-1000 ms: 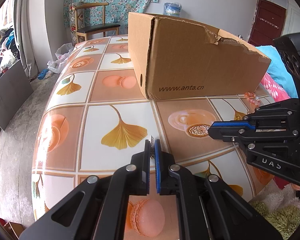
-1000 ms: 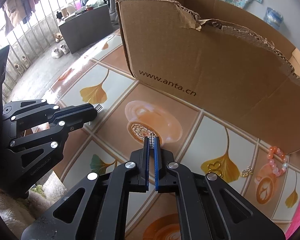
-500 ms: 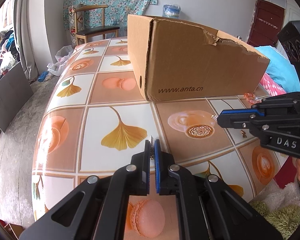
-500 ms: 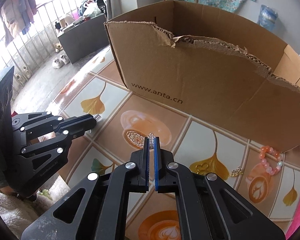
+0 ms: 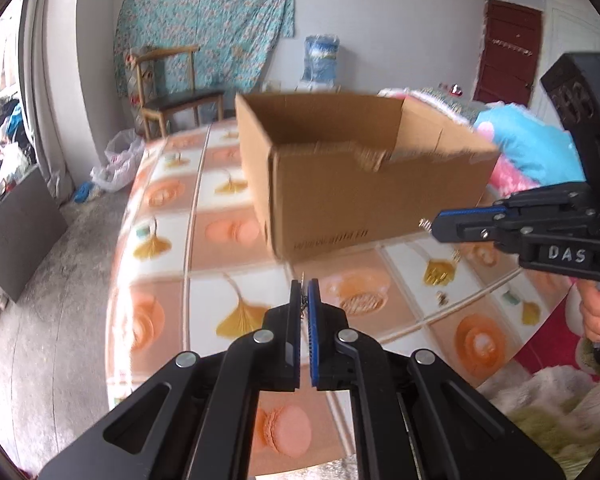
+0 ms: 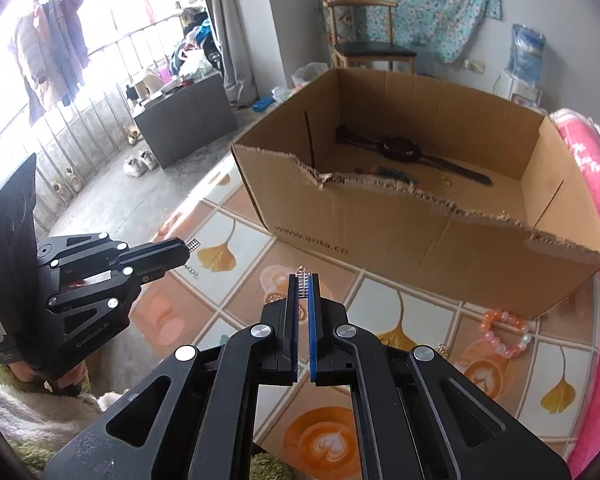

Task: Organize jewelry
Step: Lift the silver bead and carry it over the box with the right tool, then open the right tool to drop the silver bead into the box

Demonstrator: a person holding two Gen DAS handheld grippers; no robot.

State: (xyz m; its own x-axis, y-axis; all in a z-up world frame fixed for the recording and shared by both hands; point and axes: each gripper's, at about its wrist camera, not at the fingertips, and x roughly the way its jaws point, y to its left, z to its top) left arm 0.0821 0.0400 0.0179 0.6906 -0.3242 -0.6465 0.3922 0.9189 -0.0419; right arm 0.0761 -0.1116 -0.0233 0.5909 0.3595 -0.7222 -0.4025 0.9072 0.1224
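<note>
Both grippers raised near the cardboard box [image 6: 400, 216], presumably for dropping in: left gripper [image 5: 305, 292] and right gripper [image 6: 303, 280] each pinched nearly closed on a small metal chain piece [image 6: 301, 276].

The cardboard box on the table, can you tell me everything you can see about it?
The cardboard box is plain brown, open at the top, with no flaps showing. Its near wall has a ragged, torn top edge and the print "www.anta.cn" low on its left. It sits flat on the patterned tablecloth. Inside, on the floor, lie a black wristwatch, a dark beaded strand and a small gold piece. A pink bead bracelet lies outside by its near right corner. Neither gripper touches it.
</note>
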